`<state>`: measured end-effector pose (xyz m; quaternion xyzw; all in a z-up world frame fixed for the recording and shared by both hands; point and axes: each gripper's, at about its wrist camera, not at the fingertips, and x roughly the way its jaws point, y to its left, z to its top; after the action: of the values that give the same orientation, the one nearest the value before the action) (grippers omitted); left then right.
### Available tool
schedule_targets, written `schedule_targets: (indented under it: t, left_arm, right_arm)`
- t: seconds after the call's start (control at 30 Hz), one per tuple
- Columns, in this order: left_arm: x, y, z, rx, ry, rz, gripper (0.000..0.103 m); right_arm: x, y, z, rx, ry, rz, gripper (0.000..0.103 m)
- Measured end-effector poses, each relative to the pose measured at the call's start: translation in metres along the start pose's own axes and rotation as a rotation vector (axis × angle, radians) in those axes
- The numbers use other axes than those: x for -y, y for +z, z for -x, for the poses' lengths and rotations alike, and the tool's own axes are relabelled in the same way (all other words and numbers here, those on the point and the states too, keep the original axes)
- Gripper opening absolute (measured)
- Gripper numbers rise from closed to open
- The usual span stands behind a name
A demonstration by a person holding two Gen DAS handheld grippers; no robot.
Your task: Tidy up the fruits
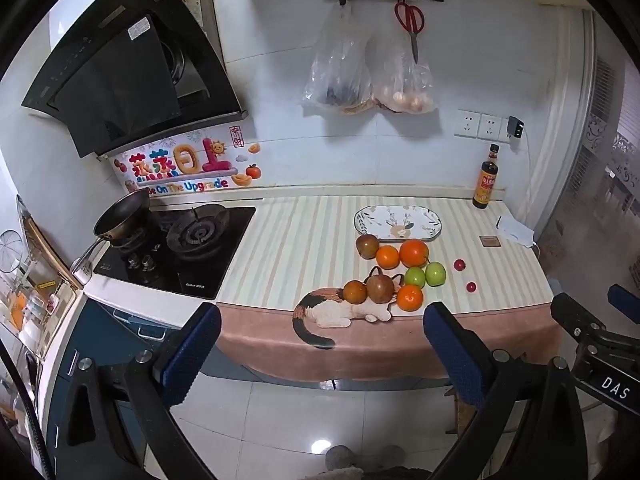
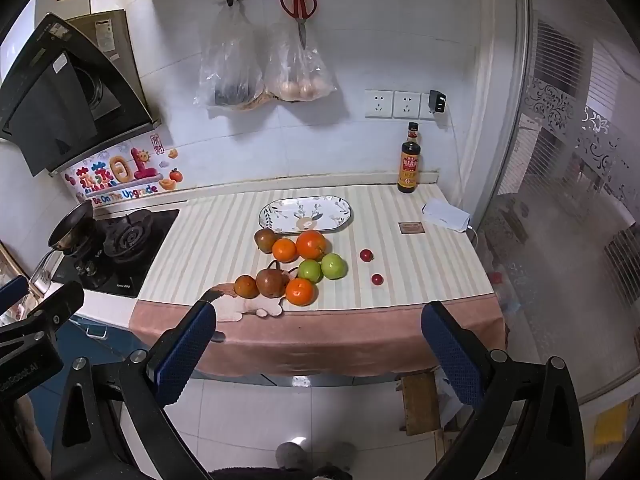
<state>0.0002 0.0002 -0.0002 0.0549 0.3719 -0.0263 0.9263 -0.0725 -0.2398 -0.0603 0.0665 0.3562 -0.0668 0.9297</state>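
Left wrist view showed both grippers, left gripper [image 1: 320,344] and right gripper [image 2: 320,340], wide open and empty, well short of the fruits [image 1: 394,272] clustered just before the plate [image 1: 398,222]; nothing had been sorted, so the next move called for reaching one fruit.

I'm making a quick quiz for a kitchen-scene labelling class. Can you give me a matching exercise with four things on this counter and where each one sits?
Things:
1. oval white plate with a leaf pattern
2. dark glass sauce bottle with a yellow label
3. two green apples
4. two small red cherry tomatoes

Places:
A. apart from the pile, on its right
B. back right corner of the counter, by the wall
C. inside the fruit pile, side by side
D. just behind the fruit pile, nothing on it

Pairs: 1-D, 2-B, 3-C, 4-A
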Motion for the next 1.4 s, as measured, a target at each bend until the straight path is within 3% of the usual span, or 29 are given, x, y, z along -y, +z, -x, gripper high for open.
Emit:
schedule_targets:
  t: [1.4]
  left_arm:
    - [0.0049, -0.0002, 0.0013, 0.003, -0.009, 0.004, 0.103]
  right_arm:
    - [0.0017, 0.0010, -0.0008, 0.001, -0.004, 0.002, 0.103]
